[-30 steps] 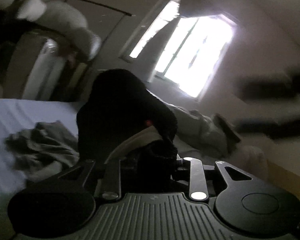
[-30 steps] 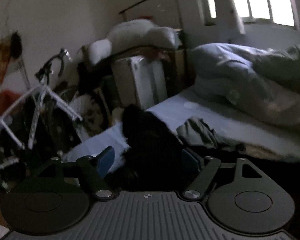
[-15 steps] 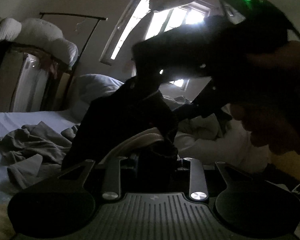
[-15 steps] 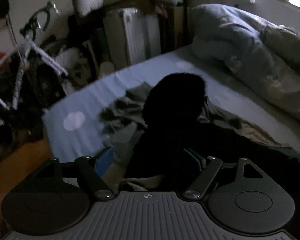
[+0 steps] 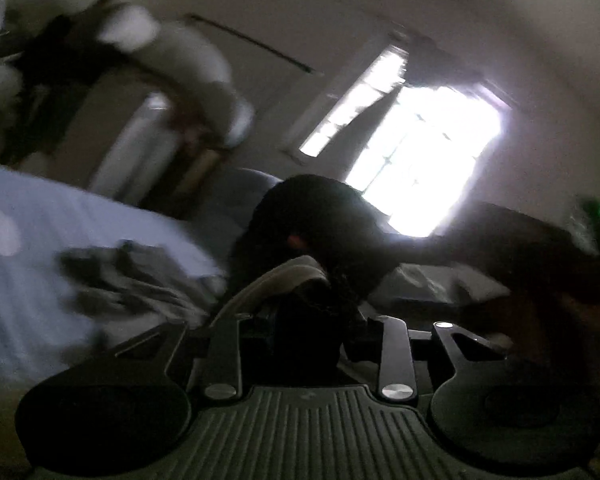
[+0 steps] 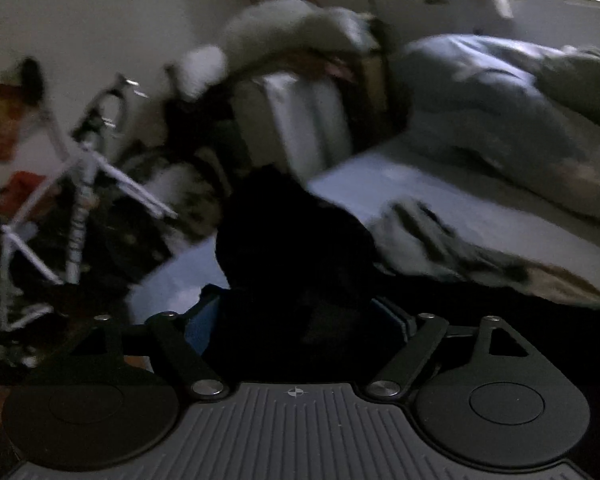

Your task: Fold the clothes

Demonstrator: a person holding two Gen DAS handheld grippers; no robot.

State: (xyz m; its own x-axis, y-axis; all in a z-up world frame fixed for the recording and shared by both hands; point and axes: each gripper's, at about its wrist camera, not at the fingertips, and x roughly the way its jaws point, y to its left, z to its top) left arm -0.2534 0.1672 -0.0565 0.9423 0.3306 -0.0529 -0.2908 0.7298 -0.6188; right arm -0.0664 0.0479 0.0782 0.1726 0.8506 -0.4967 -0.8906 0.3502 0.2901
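- Black garment [image 5: 324, 236] is bunched up between the jaws of the left gripper [image 5: 312, 320], which are closed on it; a pale inner band of the cloth curves out beside the dark mass.
- Seen from the right wrist, the same black garment [image 6: 292, 248] fills the gap of the right gripper [image 6: 300, 320], whose jaws clamp it, with blue pads showing at either side of the cloth.
- Only the left wrist view shows the right gripper [image 5: 540, 240] from outside: a dark blurred shape at the right edge with a green light, level with the garment.
- Only the left wrist view shows the bright window [image 5: 420, 160] head-on, above the garment.
- Only the right wrist view shows the white bicycle [image 6: 80, 184] at the left, beside the bed.
- Both views show the bed [image 6: 480, 216] with its pale blue sheet, and a crumpled grey garment [image 6: 428, 232] lying on it, near the black one; from the left wrist this grey garment [image 5: 128, 276] lies to the left.
- A rumpled duvet [image 6: 500, 120] is heaped at the far end of the bed.
- Both views are blurred.
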